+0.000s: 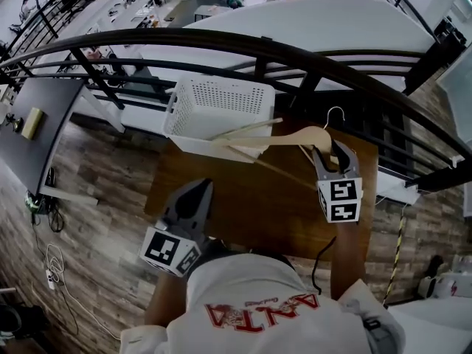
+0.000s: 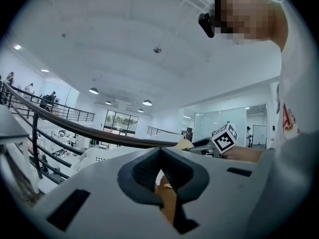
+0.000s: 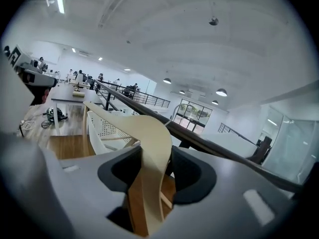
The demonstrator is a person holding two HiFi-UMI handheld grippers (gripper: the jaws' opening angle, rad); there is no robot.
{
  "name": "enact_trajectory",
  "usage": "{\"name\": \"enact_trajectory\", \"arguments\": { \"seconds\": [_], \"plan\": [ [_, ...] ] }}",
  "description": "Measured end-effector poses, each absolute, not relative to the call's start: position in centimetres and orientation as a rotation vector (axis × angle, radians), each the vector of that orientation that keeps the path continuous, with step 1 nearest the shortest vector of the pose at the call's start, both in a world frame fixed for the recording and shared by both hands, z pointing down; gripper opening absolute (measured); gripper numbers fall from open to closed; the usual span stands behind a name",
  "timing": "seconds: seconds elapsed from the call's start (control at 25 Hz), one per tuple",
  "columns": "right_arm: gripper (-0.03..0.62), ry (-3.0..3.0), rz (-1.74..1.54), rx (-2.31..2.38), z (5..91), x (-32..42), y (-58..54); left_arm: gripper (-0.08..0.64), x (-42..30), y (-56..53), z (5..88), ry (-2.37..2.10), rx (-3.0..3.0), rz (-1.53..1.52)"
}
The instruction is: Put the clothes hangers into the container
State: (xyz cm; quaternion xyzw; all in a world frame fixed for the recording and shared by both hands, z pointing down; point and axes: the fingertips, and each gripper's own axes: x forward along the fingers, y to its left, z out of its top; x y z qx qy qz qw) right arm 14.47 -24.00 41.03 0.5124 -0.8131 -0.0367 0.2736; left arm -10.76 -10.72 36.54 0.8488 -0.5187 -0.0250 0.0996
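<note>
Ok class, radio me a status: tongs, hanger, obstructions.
Left tongs shut, empty. Right tongs shut on wooden hanger, beside white perforated basket. Nothing in the way.

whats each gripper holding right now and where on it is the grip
The right gripper clamps a wooden hanger by its wooden arm, close beside the hook. The left gripper is shut and empty.

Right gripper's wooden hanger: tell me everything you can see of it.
The wooden hanger is pale, curved wood with a silver wire hook and a thin lower bar. The right gripper clamps it near the hook, holding it above the brown table. Its far arm reaches over the near rim of the white basket; contact there is unclear.
</note>
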Motion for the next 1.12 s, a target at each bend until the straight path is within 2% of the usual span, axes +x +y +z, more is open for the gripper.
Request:
{"name": "enact_trajectory", "arguments": {
  "seconds": [0.56, 0.92, 1.12],
  "plan": [
    [0.184, -2.003, -0.438, 1.157, 37.4, 3.0, -32.3, 0.008, -19.4, -13.8, 37.8, -1.541, 2.446, -0.169],
    [0.184, -1.866, -0.528, 0.867, 43.0, -6.0, -37.0, 0.008, -23.6, -15.8, 40.4, -1.527, 2.390, -0.147],
    [0.184, -1.790, -0.495, 0.729, 47.2, -8.5, -38.9, 0.008, -25.2, -16.4, 41.5, -1.530, 2.355, -0.146]
  ]
}}
